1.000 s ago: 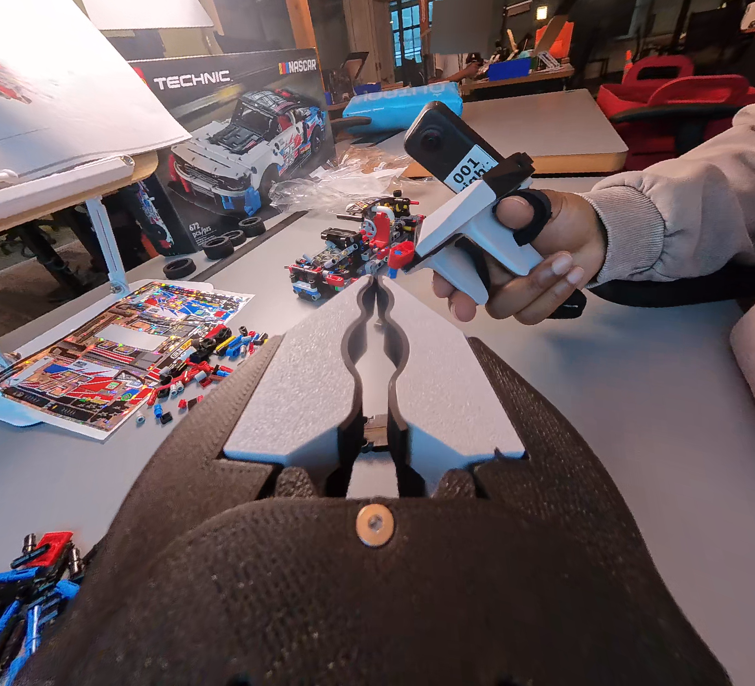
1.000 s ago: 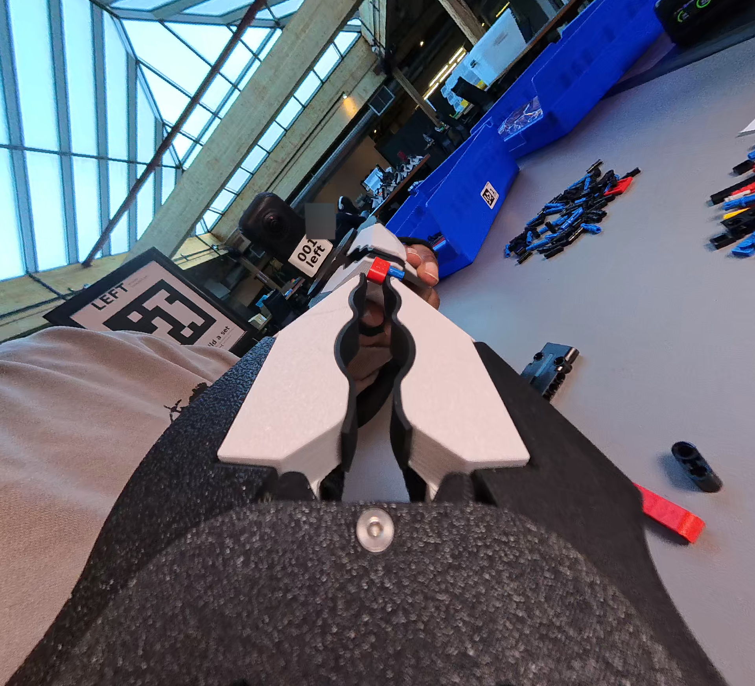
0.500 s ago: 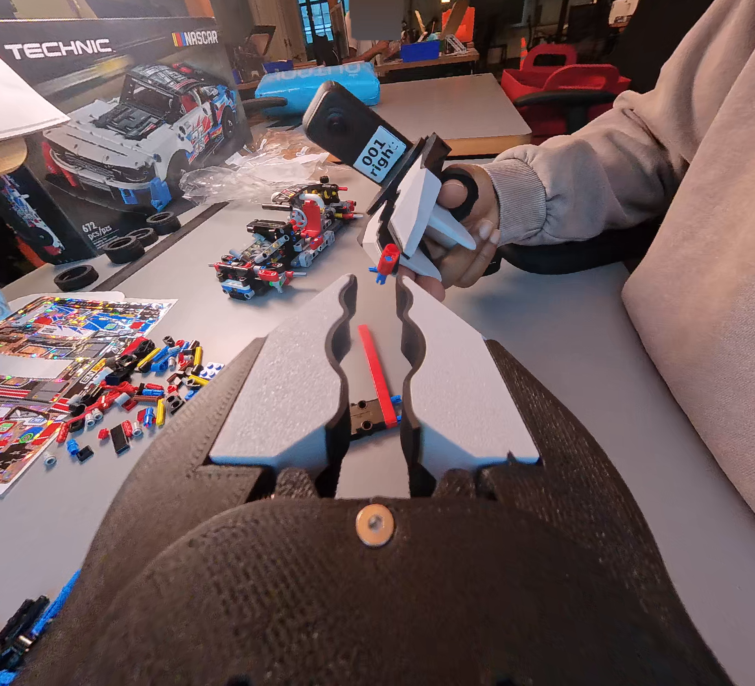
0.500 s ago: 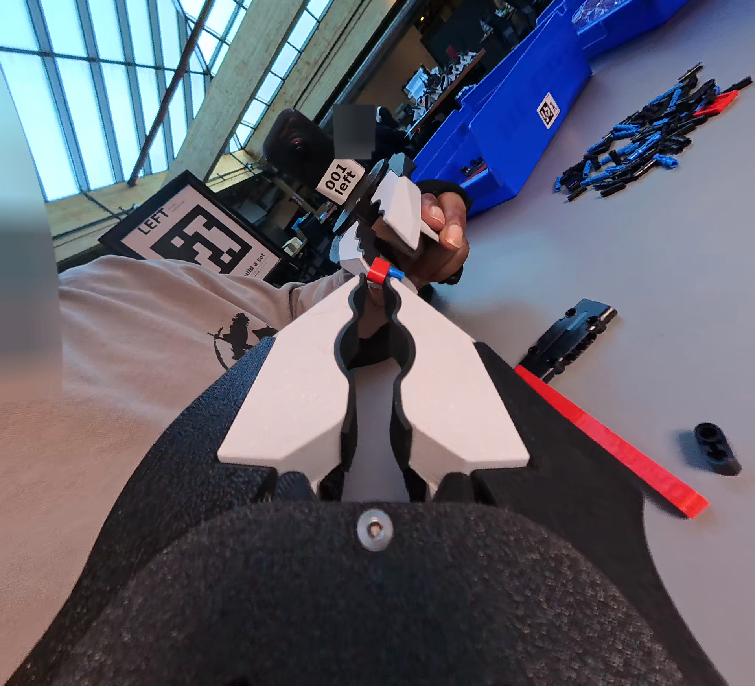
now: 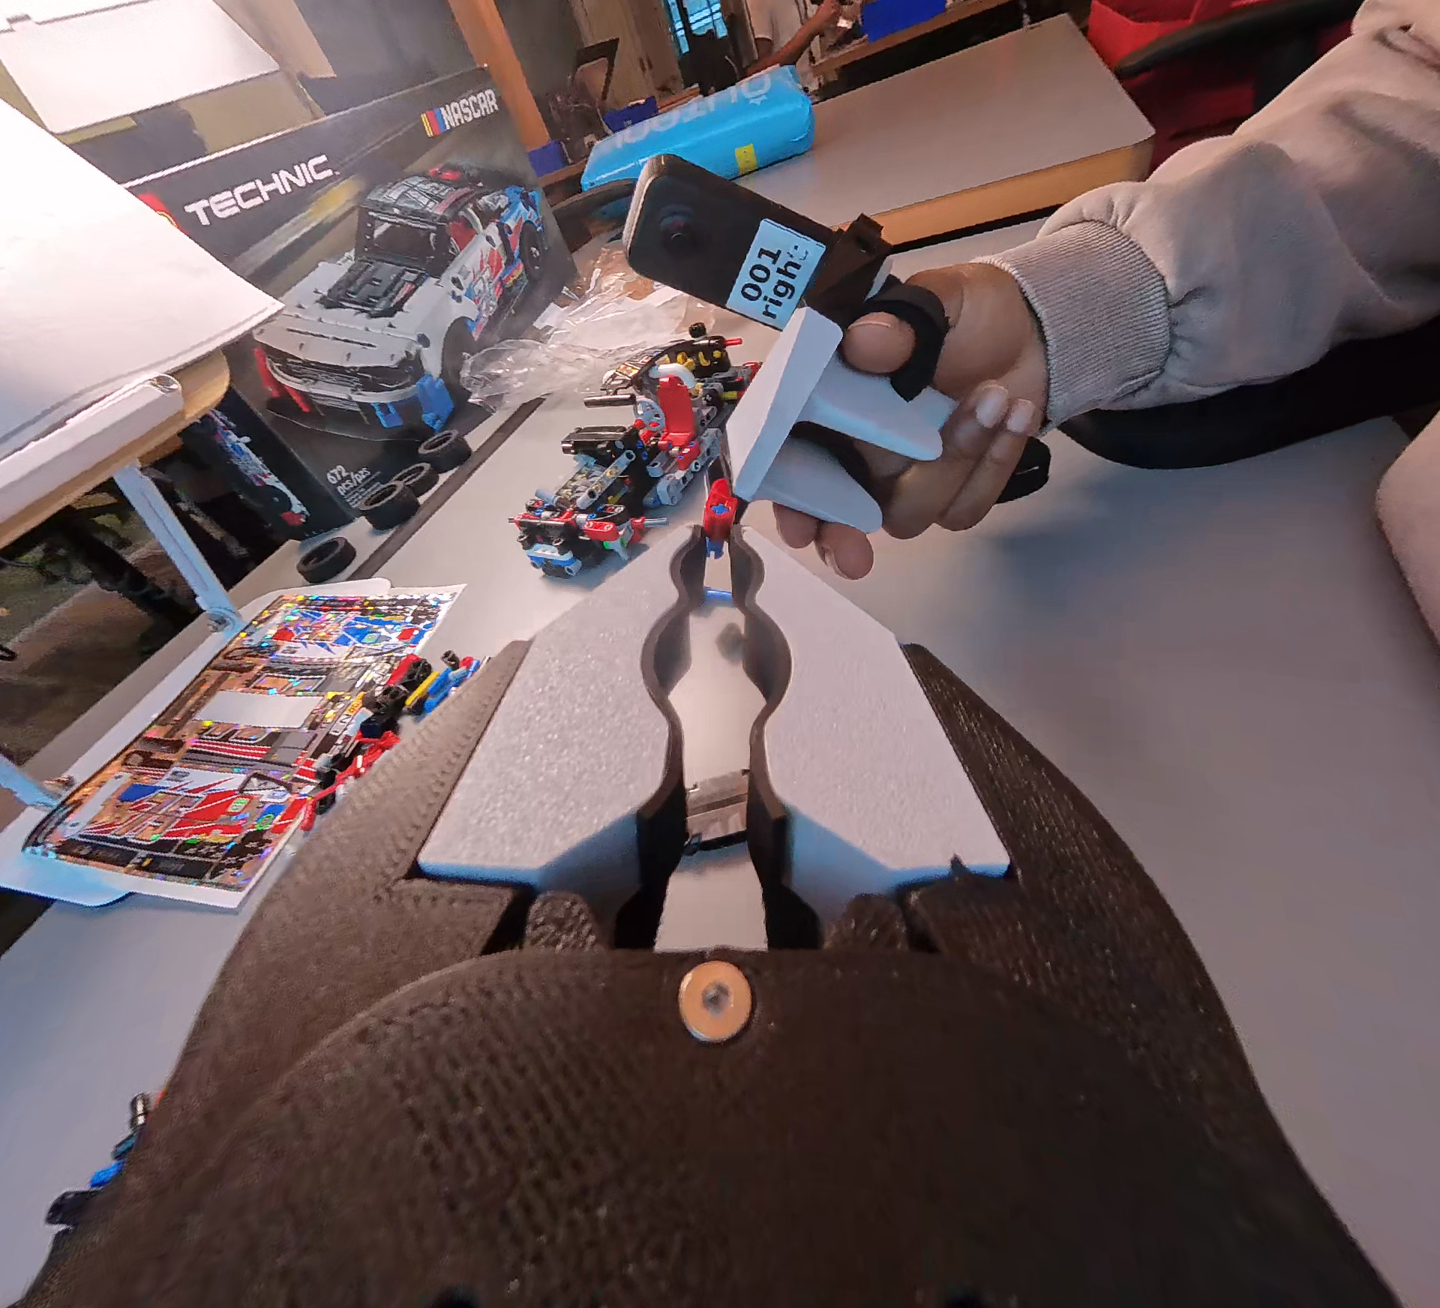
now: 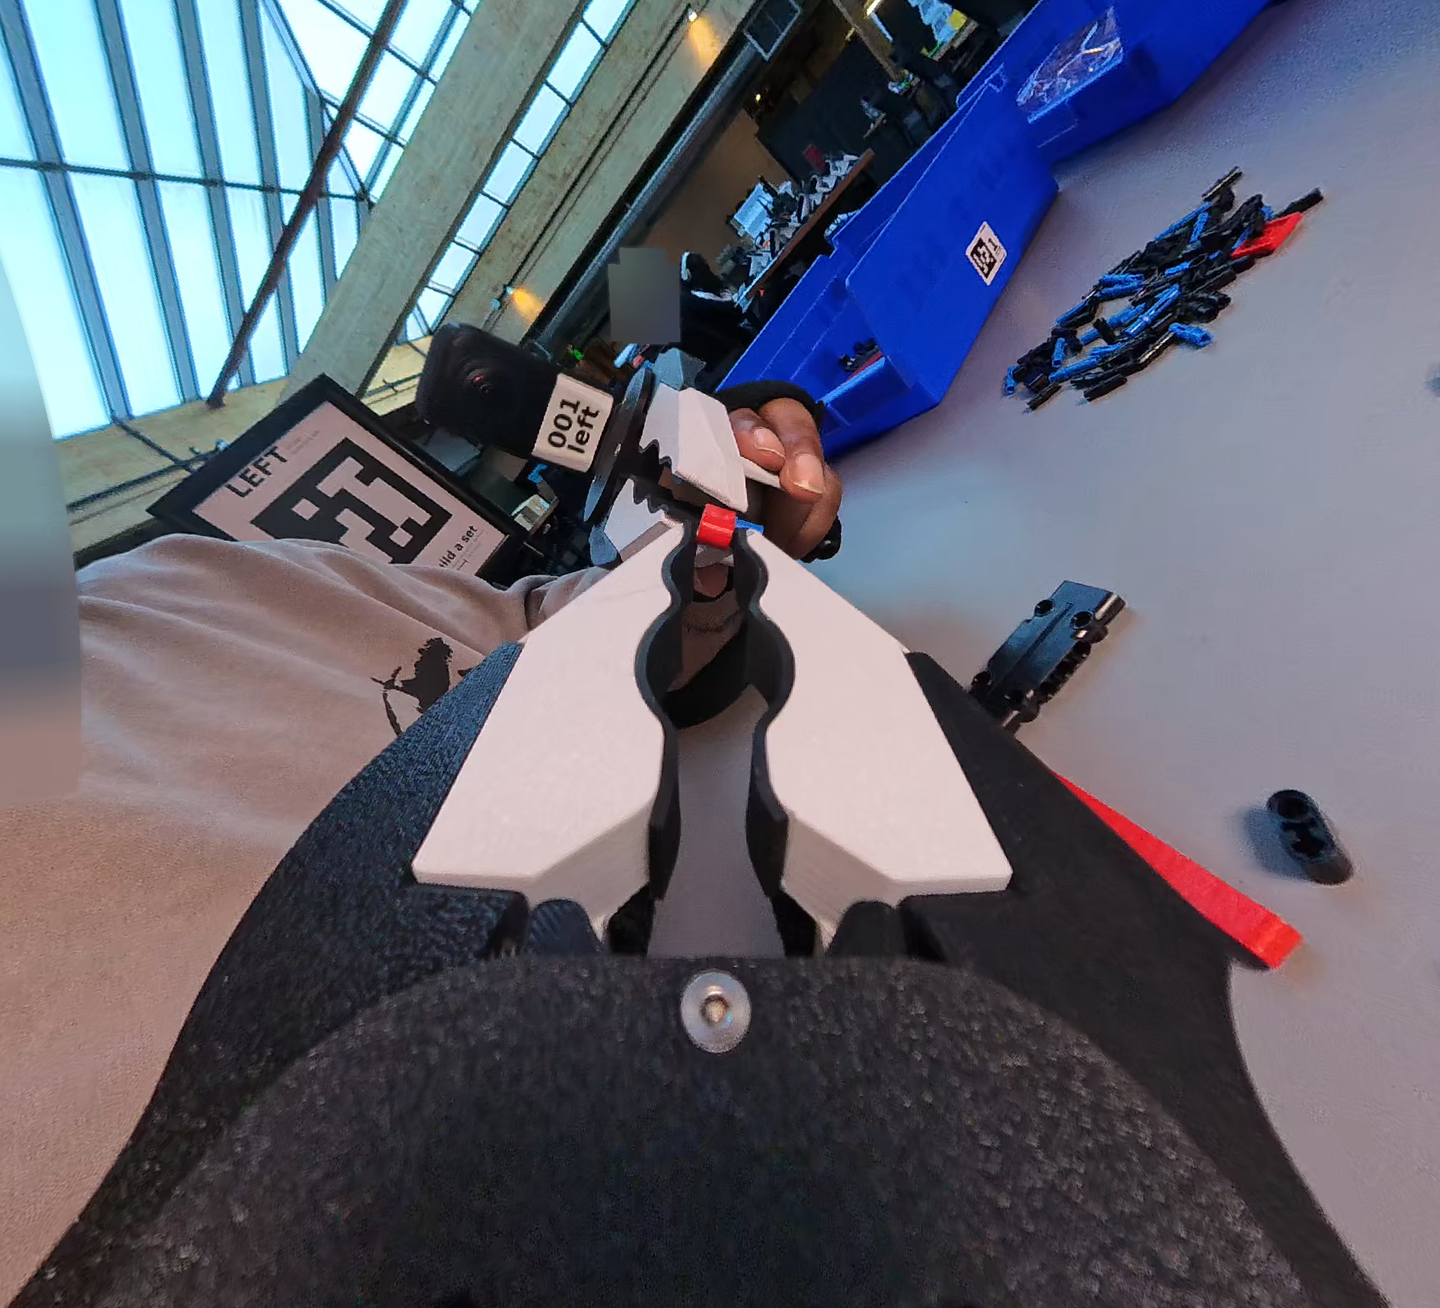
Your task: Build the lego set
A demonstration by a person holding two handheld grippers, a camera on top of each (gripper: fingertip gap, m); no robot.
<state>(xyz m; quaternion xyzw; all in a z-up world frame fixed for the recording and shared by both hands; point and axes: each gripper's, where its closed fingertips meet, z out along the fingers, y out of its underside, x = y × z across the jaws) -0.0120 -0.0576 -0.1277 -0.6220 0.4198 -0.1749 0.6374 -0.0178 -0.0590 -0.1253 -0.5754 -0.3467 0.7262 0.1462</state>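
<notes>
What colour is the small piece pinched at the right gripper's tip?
Red, with a blue pin sticking out: the small round plastic piece, clearest in the right wrist view.

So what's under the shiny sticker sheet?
The sticker sheet lies on a white board on the grey table. Small loose pieces sit at its edge. Anything beneath is covered.

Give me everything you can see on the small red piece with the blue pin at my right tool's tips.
The small red piece is a short, glossy plastic bushing, roughly cylindrical, with a thin blue pin sticking out of one side. It is clamped at the very tips of the right tool, held in the air above the grey table. In the left view it sits just beyond the left tool's nearly shut tips; whether they touch it is unclear.
</notes>
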